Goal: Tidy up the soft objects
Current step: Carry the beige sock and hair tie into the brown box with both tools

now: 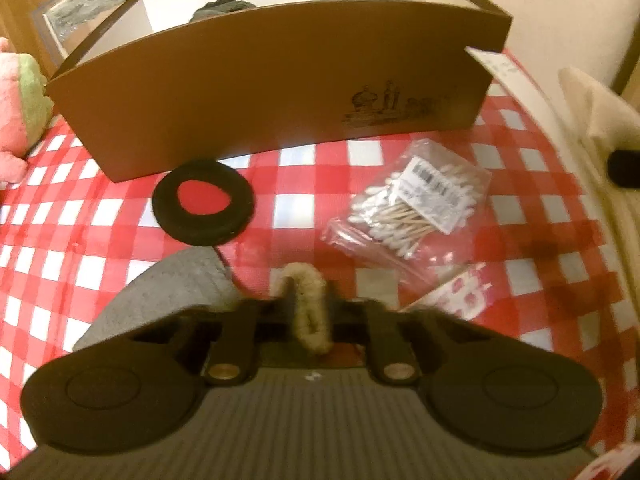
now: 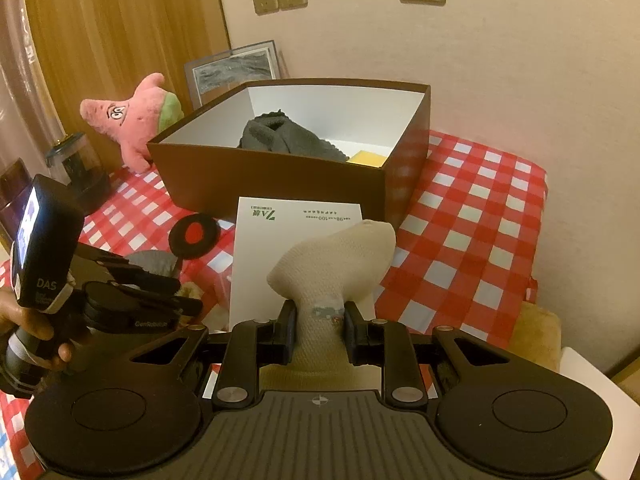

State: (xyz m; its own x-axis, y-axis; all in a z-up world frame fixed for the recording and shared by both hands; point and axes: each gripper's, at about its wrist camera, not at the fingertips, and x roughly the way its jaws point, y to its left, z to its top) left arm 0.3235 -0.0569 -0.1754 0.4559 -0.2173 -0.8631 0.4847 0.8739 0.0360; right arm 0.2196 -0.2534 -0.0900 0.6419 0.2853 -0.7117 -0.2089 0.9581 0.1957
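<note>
My right gripper (image 2: 319, 326) is shut on a cream sock (image 2: 340, 256) and holds it above the table, in front of the brown box (image 2: 280, 176). The box holds a grey fleece cloth (image 2: 288, 138) and a yellow item (image 2: 368, 158). My left gripper (image 1: 310, 306) is shut on a fuzzy tan loop (image 1: 308, 304) low over the checkered cloth; it also shows in the right wrist view (image 2: 132, 308). A black foam ring (image 1: 203, 202) lies before the box (image 1: 264, 92). A grey cloth (image 1: 176, 284) lies under my left gripper.
A bag of cotton swabs (image 1: 412, 204) lies right of the ring. A white card (image 2: 296, 232) lies before the box. A pink star plush (image 2: 132, 120) and a framed picture (image 2: 232, 68) stand behind the box at left. A dark jar (image 2: 76, 164) stands far left.
</note>
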